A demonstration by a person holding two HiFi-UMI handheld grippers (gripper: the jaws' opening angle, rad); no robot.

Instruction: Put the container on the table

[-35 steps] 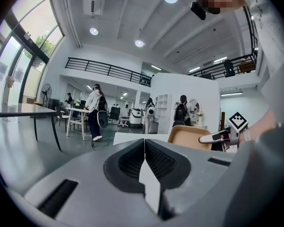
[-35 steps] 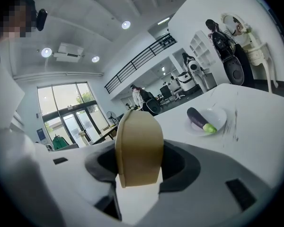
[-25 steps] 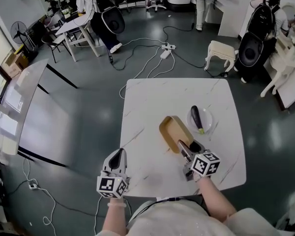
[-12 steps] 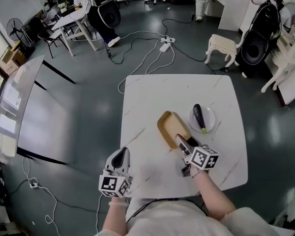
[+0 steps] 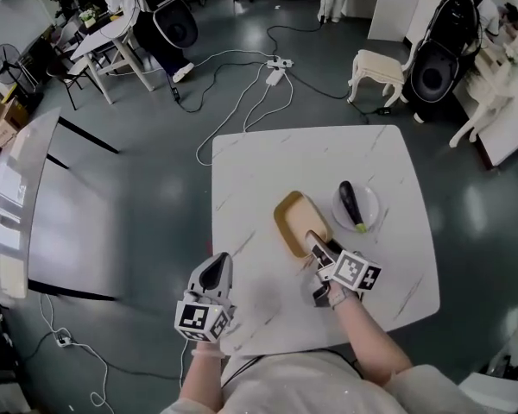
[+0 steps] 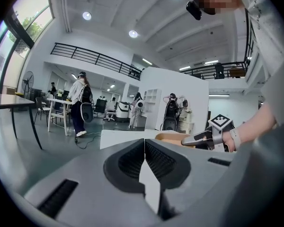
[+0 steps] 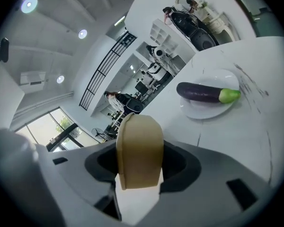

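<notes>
Item 1. Container (image 5: 295, 221): shallow oblong tray with rounded corners, tan, matte, with a thin upright wall, probably wood or pressed fibre. It sits over the middle of the surface (image 5: 268, 166); whether its base is fully down cannot be told. Its long axis runs away from the holder and slightly left, nearly in line with the gripper that grips it.

Item 2. Right hand-held gripper (image 5: 314, 239): clamped on the near short wall of the container, ribbed dark pads on either side of the rim. The container stretches straight ahead of it. This is the nearer hand, so setting down and letting go falls to it.

Item 3. Left hand-held gripper (image 5: 214, 267): jaws together, nothing between them. It hangs at the near left edge of the surface, well apart from the container, which lies to its right.

Item 4. Plate (image 5: 370, 215): round, white, glossy, just right of the container and not touching it. It carries an aubergine (image 5: 350, 202), dark purple and smooth, with a green stem end.

Item 5. Surface: square white top with faint marble veining
</notes>
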